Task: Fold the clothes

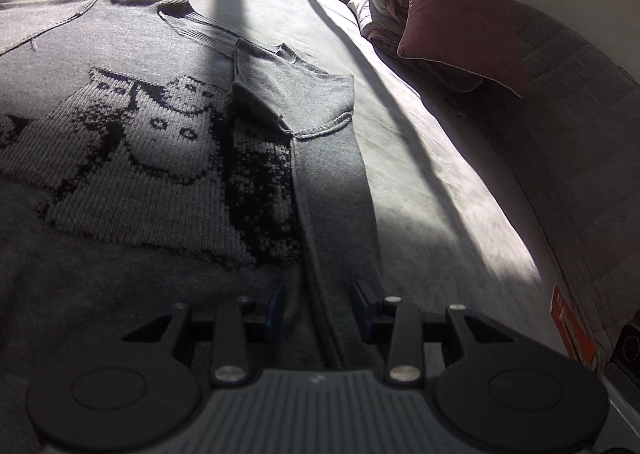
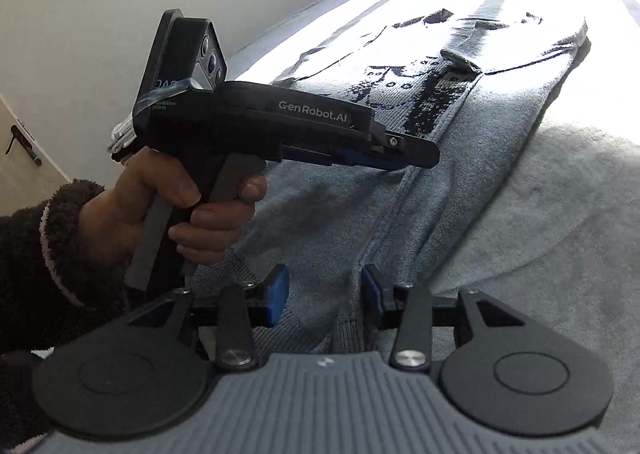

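The sweater [image 1: 160, 157] is spread on the bed [image 1: 420, 181], 1 side folded in. Both the left gripper [image 1: 320, 306] and the right gripper [image 2: 325, 294] are released above it; nothing is grasped.

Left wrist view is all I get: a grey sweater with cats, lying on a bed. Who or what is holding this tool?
Observer: A person's hand grips the left tool by a pistol-style handle, and a dark fuzzy sleeve covers the wrist.
Operator: Is there a second tool?
Observer: Yes. The right tool hangs over the near end of the sweater, its blue pads apart and nothing pinched.
Operator: Anything in the room that I miss?
Observer: A door handle shows by the wall at the far left.
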Motion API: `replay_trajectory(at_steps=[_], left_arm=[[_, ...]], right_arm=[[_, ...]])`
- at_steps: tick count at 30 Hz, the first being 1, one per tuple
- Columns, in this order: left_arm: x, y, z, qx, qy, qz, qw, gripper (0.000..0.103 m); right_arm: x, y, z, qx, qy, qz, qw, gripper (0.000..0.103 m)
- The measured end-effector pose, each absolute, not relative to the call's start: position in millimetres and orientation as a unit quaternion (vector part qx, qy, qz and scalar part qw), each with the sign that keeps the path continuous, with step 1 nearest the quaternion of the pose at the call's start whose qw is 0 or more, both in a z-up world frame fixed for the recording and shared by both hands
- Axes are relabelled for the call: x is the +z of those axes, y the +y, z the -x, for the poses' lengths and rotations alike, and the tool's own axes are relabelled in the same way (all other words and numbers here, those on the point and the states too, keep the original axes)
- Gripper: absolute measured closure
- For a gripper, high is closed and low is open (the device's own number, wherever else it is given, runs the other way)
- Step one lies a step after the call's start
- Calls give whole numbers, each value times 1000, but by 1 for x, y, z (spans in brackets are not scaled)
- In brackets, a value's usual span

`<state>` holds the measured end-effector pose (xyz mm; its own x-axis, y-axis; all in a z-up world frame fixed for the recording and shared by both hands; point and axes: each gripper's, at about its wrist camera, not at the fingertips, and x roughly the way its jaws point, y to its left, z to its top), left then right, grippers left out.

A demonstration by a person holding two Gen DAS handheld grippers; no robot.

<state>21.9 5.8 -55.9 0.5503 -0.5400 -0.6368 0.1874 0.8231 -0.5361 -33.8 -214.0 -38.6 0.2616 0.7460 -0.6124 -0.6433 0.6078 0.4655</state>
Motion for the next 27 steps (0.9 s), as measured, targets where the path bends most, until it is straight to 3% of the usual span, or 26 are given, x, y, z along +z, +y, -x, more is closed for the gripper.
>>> replay_trajectory(at_steps=[5, 7, 9, 11, 12, 14, 27], left_arm=[[-57, 13, 12, -228, 420, 213, 852, 71], [-57, 14, 23, -238, 418, 205, 852, 77], [-59, 14, 35, -252, 419, 191, 851, 94], [-62, 9, 46, -265, 419, 175, 851, 99], [-64, 6, 51, -272, 418, 166, 851, 100], [-66, 1, 60, -283, 410, 158, 853, 101], [-81, -18, 86, -340, 415, 178, 825, 103]], right_arm=[[-34, -229, 52, 434, 414, -70, 797, 58], [-34, -235, 58, 427, 415, -71, 800, 58], [-37, -238, 64, 422, 420, -70, 800, 58], [-40, -241, 70, 420, 429, -63, 797, 59], [-42, -241, 73, 418, 434, -58, 796, 61], [-43, -244, 77, 417, 436, -60, 795, 91], [-20, -250, 81, 448, 400, -127, 790, 93]])
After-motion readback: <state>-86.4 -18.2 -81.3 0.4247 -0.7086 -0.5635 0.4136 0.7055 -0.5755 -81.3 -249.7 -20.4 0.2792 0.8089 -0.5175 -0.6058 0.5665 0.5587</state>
